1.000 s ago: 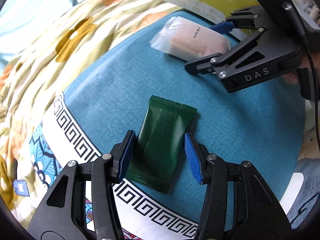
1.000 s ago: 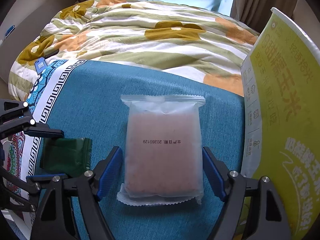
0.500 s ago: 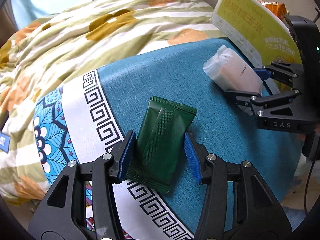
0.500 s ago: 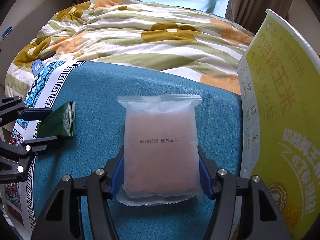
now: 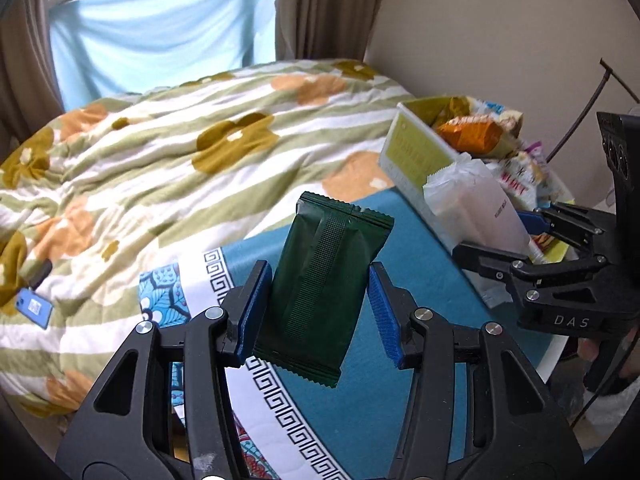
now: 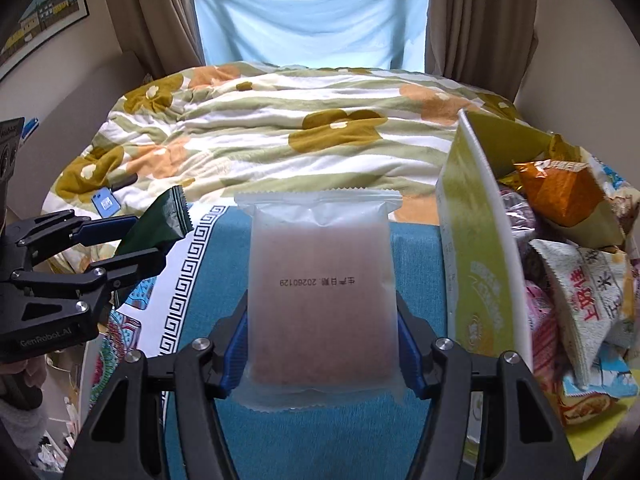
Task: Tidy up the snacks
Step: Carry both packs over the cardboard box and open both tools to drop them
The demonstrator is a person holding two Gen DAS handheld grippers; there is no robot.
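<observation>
Box [image 6: 476,264] of snacks taken as landmark. Right gripper [image 6: 322,344], clamped on pale packet [image 6: 320,280], sits just beside box wall, long axis along fingers. Left gripper [image 5: 316,308], gripping green packet [image 5: 324,292], hangs farther off. Judgement: right drops first.

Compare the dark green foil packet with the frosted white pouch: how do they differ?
The dark green foil packet is opaque and narrower; the frosted white plastic pouch is translucent, wider, showing pinkish contents. The pouch carries a printed date line; the packet shows no print. The left gripper holds the packet, the right gripper the pouch. Both have serrated ends.
</observation>
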